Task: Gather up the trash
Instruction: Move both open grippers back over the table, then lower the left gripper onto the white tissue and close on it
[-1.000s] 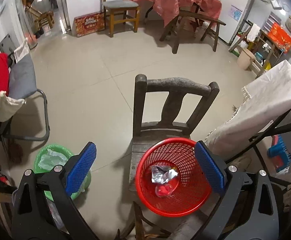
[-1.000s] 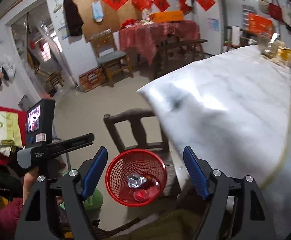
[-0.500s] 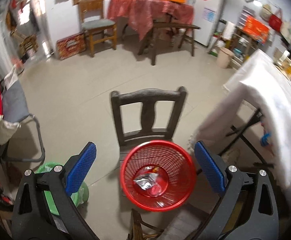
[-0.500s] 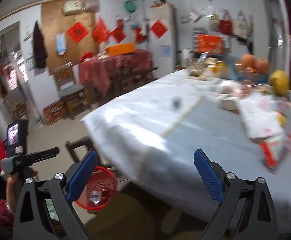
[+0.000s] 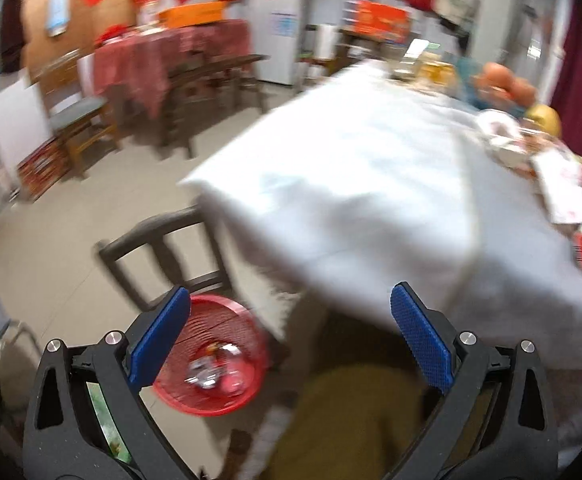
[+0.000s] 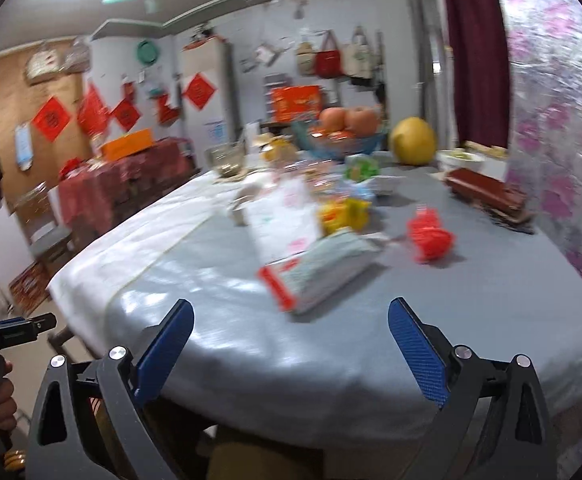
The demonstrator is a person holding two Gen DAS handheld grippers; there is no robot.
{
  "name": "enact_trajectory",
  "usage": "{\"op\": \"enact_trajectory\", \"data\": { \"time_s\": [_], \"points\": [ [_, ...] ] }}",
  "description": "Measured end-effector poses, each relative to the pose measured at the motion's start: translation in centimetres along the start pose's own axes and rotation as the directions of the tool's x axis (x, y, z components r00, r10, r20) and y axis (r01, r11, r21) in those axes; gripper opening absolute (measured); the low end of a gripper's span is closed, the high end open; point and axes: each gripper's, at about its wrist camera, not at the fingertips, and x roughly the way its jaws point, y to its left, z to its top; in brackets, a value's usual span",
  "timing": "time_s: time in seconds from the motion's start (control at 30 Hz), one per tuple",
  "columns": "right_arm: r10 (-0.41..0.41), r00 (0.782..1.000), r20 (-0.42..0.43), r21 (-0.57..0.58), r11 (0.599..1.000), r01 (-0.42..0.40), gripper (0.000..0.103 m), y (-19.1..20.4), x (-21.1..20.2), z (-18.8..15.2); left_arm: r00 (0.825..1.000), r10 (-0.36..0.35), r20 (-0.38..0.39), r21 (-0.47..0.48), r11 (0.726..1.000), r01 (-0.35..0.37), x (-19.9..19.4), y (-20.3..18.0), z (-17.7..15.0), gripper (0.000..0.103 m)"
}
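Note:
A red mesh basket (image 5: 211, 364) with crumpled wrappers inside sits on a dark wooden chair (image 5: 163, 248) at the lower left of the left wrist view. My left gripper (image 5: 291, 340) is open and empty, above and right of the basket. My right gripper (image 6: 289, 350) is open and empty over the near edge of the cloth-covered table (image 6: 371, 320). On the table lie a grey and red snack bag (image 6: 323, 270), a red crumpled wrapper (image 6: 431, 238) and yellow packets (image 6: 345, 214).
The table also carries a fruit bowl (image 6: 347, 136), a yellow pomelo (image 6: 413, 140), bowls and a dark red box (image 6: 487, 194). A red-clothed table (image 5: 171, 52) and chairs stand at the far wall. The other gripper handle (image 6: 7, 328) shows at left.
Both grippers have swung up and to the right, away from the red basket and toward the table. The right view now faces the tabletop litter. Both stay open.

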Motion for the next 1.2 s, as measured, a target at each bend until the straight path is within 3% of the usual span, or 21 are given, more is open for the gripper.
{"op": "enact_trajectory", "data": {
  "time_s": [0.1,0.27,0.53,0.7,0.8,0.93,1.03,1.2],
  "points": [
    [-0.037,0.999,0.021,0.046,0.998,0.036,0.097,-2.0,-0.4,-0.1,0.994,-0.107,-0.026,0.064,0.992,0.109,0.5,-4.5,2.2,0.096],
    [-0.073,0.997,0.027,0.095,0.993,0.071,0.097,-4.4,-0.3,-0.6,0.962,-0.256,-0.094,0.162,0.949,0.269,2.2,-12.9,5.1,0.096],
    [-0.106,0.994,0.013,0.135,0.985,0.104,0.097,-6.8,0.2,-1.5,0.925,-0.345,-0.161,0.276,0.884,0.378,4.7,-23.8,7.6,0.096],
    [-0.112,0.994,-0.011,0.146,0.983,0.113,0.097,-7.4,0.9,-1.9,0.904,-0.385,-0.185,0.309,0.851,0.425,5.3,-28.2,8.8,0.096],
    [-0.106,0.994,-0.016,0.149,0.983,0.108,0.097,-7.5,1.1,-2.1,0.914,-0.364,-0.182,0.337,0.850,0.405,6.2,-30.3,9.3,0.096],
    [-0.101,0.995,-0.010,0.149,0.984,0.101,0.098,-7.4,1.0,-2.0,0.956,-0.255,-0.147,0.374,0.880,0.292,8.0,-30.0,9.3,0.096],
    [-0.087,0.996,-0.007,0.153,0.984,0.087,0.097,-7.3,1.0,-2.1,0.976,-0.191,-0.106,0.349,0.912,0.216,8.6,-26.7,9.9,0.096],
    [-0.064,0.998,-0.002,0.158,0.985,0.064,0.097,-6.8,1.0,-2.2,0.982,-0.158,-0.100,0.216,0.960,0.177,8.9,-19.4,11.6,0.096]
  ]
}}
